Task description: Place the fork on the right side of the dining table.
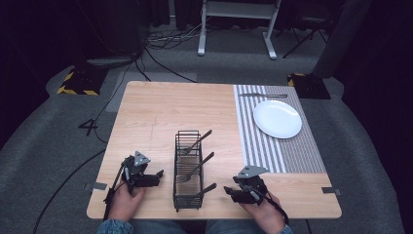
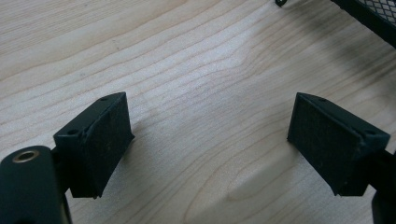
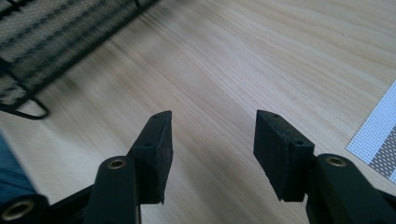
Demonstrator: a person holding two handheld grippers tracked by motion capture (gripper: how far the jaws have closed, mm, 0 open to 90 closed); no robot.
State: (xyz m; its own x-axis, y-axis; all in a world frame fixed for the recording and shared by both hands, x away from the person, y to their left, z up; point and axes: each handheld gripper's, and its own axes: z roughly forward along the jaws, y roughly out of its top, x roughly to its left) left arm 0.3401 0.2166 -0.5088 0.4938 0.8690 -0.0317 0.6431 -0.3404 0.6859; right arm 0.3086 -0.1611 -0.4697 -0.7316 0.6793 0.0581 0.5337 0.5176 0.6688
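Note:
A black wire basket [image 1: 188, 170] stands at the middle of the wooden table [image 1: 156, 112], near the front. Three metal utensils [image 1: 198, 164] lie in it, their handles sticking out over its right rim. To the basket's left, my left gripper [image 1: 159, 174] rests low over the wood and points at it, open, with bare wood between its pads [image 2: 102, 140]. My right gripper [image 1: 228, 191] sits right of the basket, facing it, also open and holding nothing [image 3: 212, 144]. The basket's edge [image 2: 373, 18] is at the top right of the left gripper view, and its mesh [image 3: 46, 37] is at the top left of the right gripper view.
A striped placemat [image 1: 287, 153] covers the table's right side, with a white plate [image 1: 277, 118] on it and a knife [image 1: 263, 94] along its far end. The mat's corner [image 3: 378, 135] lies right of my right gripper. Beyond the table are cables and desk legs.

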